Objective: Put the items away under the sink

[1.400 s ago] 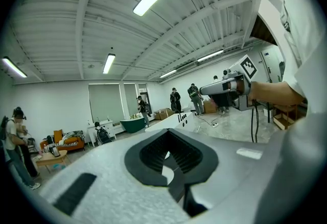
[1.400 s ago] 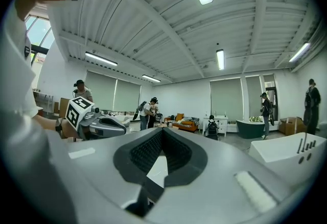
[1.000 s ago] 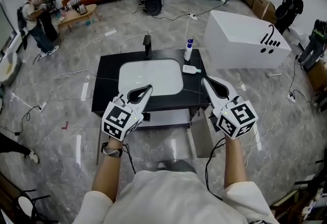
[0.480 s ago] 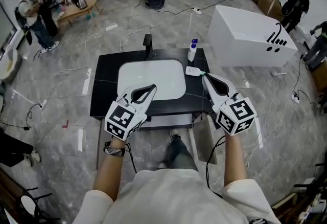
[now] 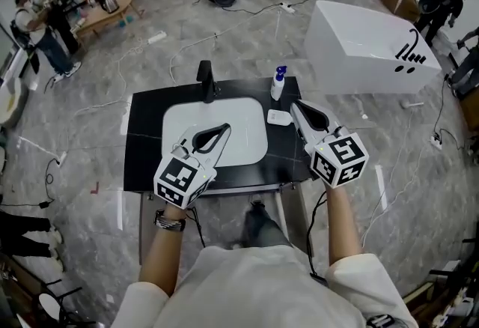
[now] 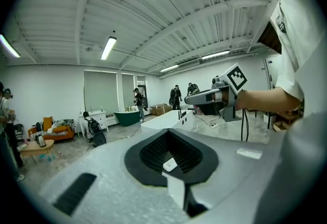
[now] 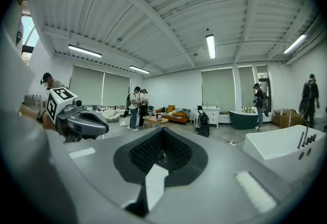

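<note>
Fingers [image 5: 217, 141] of the left gripper [image 5: 224, 127] are pressed together on nothing, above the sink's [image 5: 247, 120] near edge. The right gripper [image 5: 293, 104] is likewise closed and empty, right of the sink. A small white dish [image 5: 279, 117] is seen just right of the sink, and a blue-capped bottle [image 5: 278, 84] beyond the sink's far right corner.

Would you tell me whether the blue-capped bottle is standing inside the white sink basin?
No, the bottle stands upright on the black countertop, just beyond the far right corner of the basin.
</note>
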The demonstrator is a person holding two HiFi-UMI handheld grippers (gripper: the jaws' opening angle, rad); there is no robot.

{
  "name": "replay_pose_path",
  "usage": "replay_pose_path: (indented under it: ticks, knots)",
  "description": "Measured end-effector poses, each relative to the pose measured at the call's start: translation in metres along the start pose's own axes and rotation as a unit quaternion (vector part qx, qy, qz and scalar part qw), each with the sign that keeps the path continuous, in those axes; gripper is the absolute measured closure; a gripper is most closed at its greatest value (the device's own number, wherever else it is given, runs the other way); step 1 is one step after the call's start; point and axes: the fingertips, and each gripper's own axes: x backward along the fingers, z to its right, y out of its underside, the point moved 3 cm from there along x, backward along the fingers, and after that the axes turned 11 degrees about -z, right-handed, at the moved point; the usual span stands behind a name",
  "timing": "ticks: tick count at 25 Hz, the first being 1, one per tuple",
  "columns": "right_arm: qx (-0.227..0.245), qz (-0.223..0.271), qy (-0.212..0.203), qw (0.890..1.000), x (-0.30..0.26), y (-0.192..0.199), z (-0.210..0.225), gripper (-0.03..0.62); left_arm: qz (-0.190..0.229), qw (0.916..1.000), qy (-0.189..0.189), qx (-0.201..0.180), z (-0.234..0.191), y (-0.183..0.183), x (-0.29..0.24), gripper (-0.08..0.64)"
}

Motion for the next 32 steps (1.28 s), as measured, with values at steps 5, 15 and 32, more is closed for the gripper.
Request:
replay_pose_path:
  ticks: [5,15,32]
  knots:
    - [-0.004,-0.02,-0.002,1.0,-0.032,0.004,0.034,0.558,-0.005,0.9999,0.002,0.013,-0.019,-0.003,-0.033,0.555]
    - [-0.02,-0.048,-0.011,0.999,-0.09,0.028,0.09,0.504,-0.021,0.9994,-0.004,0.028,-0.045,0.001,-0.082,0.555]
    - [-0.031,-0.12,-0.02,0.992,-0.185,0.1,0.162,0.414,-0.024,0.9978,-0.022,0.057,-0.066,0.018,-0.141,0.555]
